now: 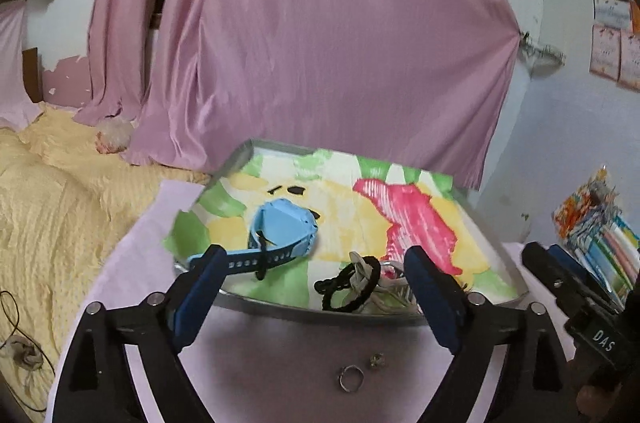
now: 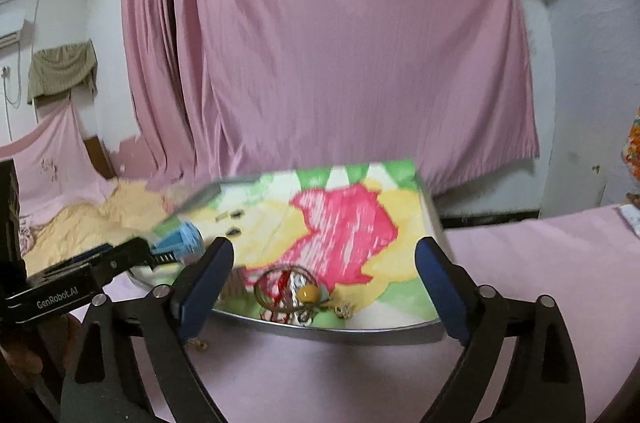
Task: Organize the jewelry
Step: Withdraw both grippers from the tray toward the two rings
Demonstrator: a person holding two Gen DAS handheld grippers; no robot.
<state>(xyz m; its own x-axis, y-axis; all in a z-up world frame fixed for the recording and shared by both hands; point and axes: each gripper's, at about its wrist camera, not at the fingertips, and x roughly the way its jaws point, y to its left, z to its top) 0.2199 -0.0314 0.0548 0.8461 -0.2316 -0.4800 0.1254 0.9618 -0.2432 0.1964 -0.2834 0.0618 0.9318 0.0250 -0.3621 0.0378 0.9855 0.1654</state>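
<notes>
A metal tray (image 1: 316,311) lined with bright painted paper sits on the pink table. Inside it lie a light blue watch (image 1: 282,229), a black hair tie (image 1: 352,283) and pale metal pieces beside the tie. My left gripper (image 1: 316,283) is open at the tray's near rim, and the watch strap reaches its left fingertip. A silver ring (image 1: 351,378) and a small stud (image 1: 377,360) lie on the table below it. My right gripper (image 2: 324,283) is open over the tray rim (image 2: 340,333), above thin bangles (image 2: 284,289) and a yellow bead (image 2: 308,293).
A pink curtain (image 1: 320,43) hangs behind the tray. A yellow blanket (image 1: 52,195) covers the bed to the left. Colourful stacked packets (image 1: 600,235) stand at the right. A small gold piece (image 2: 200,345) lies on the pink cloth (image 2: 540,263) beside the tray.
</notes>
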